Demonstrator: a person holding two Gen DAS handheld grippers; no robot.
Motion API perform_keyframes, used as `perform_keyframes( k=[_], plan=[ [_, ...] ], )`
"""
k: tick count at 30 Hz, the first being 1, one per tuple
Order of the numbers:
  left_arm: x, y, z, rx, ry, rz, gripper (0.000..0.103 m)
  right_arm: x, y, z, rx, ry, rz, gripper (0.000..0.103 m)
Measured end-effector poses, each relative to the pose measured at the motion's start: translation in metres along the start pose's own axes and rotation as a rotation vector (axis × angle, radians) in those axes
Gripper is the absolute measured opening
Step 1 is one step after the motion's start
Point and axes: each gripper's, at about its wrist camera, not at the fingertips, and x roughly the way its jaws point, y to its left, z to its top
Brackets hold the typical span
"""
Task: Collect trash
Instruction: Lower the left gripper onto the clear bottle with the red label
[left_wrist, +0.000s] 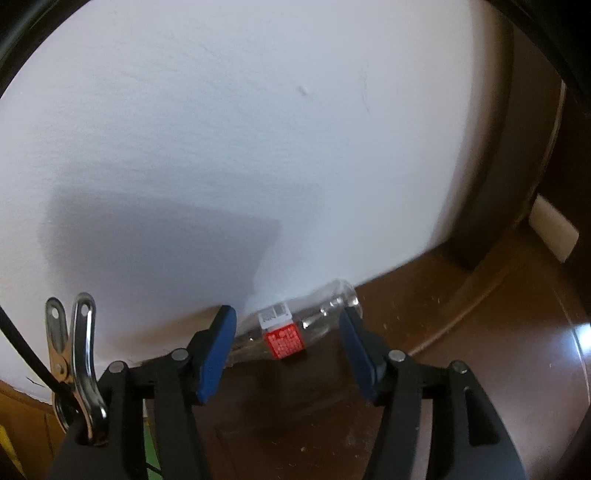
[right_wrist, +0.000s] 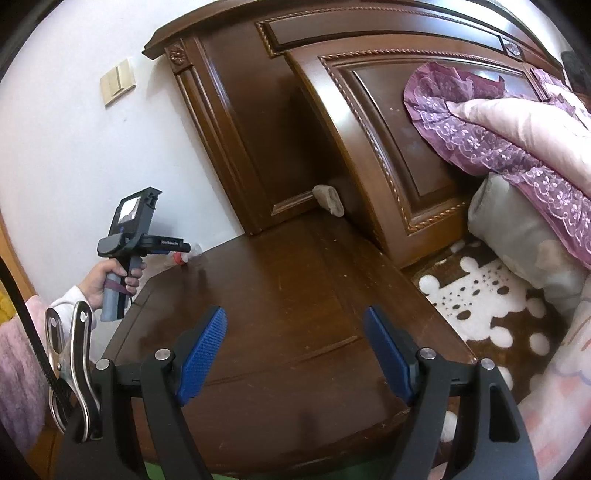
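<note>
- A clear plastic bottle (left_wrist: 295, 332) with a red-and-white label lies on its side on the dark wooden bench (left_wrist: 461, 350), at the back edge where the bench meets the white wall (left_wrist: 221, 129); its open neck points to the right in the left wrist view.
- The left gripper (left_wrist: 288, 350) points down at the bottle with its jaws open, one blue pad on each side of the bottle; neither pad presses on it, as far as the blurred view shows.
- In the right wrist view, a hand (right_wrist: 99, 280) in a white sleeve holds the left gripper at the bench's far left corner, close to the wall.
- The right gripper (right_wrist: 295, 350) hangs over the near edge of the bench, jaws wide open with nothing between them.
- The middle of the bench is bare wood.
- At the back the bench ends against the carved wooden headboard (right_wrist: 369, 129); a small grey lump (right_wrist: 328, 199) sits in that corner.
- On the right the bench edge borders a bed with a brown-and-white spotted blanket (right_wrist: 480, 302) and a purple lace-trimmed pillow (right_wrist: 498, 129).
</note>
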Motion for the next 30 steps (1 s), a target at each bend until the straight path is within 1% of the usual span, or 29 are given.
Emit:
perform_keyframes(
  k=[3, 6, 7, 9, 10, 12, 14, 15, 17, 19, 20, 21, 22, 23, 28, 30],
  plan=[
    [0.005, -0.007, -0.001, 0.041, 0.045, 0.007, 0.063, 0.000, -0.001, -0.001, 0.003, 0.003, -0.001, 0.079],
    [0.001, -0.018, -0.007, 0.110, 0.060, 0.007, 0.063, -0.001, 0.000, -0.001, 0.003, -0.002, 0.002, 0.079],
    [-0.002, -0.022, -0.009, 0.134, 0.069, -0.009, 0.063, -0.001, 0.001, -0.001, 0.002, -0.003, 0.003, 0.079],
    [-0.006, -0.026, -0.011, 0.152, 0.086, -0.041, 0.063, -0.003, 0.002, -0.001, -0.004, -0.006, 0.006, 0.079],
    [-0.009, -0.028, -0.012, 0.156, 0.103, -0.078, 0.063, -0.003, 0.002, -0.001, -0.007, -0.007, 0.007, 0.079],
    [-0.014, -0.028, -0.011, 0.144, 0.117, -0.113, 0.063, -0.004, 0.003, -0.001, -0.003, -0.011, 0.003, 0.079],
    [-0.020, -0.027, -0.008, 0.135, 0.089, -0.096, 0.063, -0.006, 0.002, -0.001, 0.004, -0.013, 0.002, 0.079],
    [-0.022, -0.028, -0.005, 0.144, 0.062, -0.066, 0.063, -0.006, 0.001, -0.001, 0.007, -0.014, 0.002, 0.079],
    [-0.019, -0.031, -0.001, 0.158, 0.045, -0.010, 0.063, -0.007, 0.000, -0.001, 0.009, -0.015, 0.002, 0.079],
    [-0.016, -0.034, 0.002, 0.158, 0.024, 0.007, 0.062, -0.008, 0.001, -0.001, 0.005, -0.018, 0.005, 0.079],
    [-0.015, -0.034, 0.003, 0.159, 0.020, 0.004, 0.062, -0.008, 0.001, -0.001, 0.004, -0.019, 0.006, 0.079],
    [-0.016, -0.034, 0.002, 0.159, 0.019, -0.006, 0.062, -0.008, 0.001, -0.001, 0.004, -0.019, 0.009, 0.079],
    [-0.016, -0.034, 0.002, 0.163, 0.024, -0.032, 0.063, -0.007, 0.001, -0.001, 0.004, -0.018, 0.011, 0.079],
    [-0.014, -0.027, 0.000, 0.165, 0.029, -0.048, 0.063, -0.007, 0.001, -0.002, 0.004, -0.016, 0.013, 0.079],
    [-0.014, -0.023, -0.002, 0.158, 0.075, -0.121, 0.063, -0.004, -0.001, -0.003, 0.018, -0.010, 0.011, 0.079],
    [-0.005, -0.026, -0.005, 0.153, 0.147, -0.160, 0.063, -0.004, 0.000, -0.003, 0.017, -0.017, 0.005, 0.079]
  ],
)
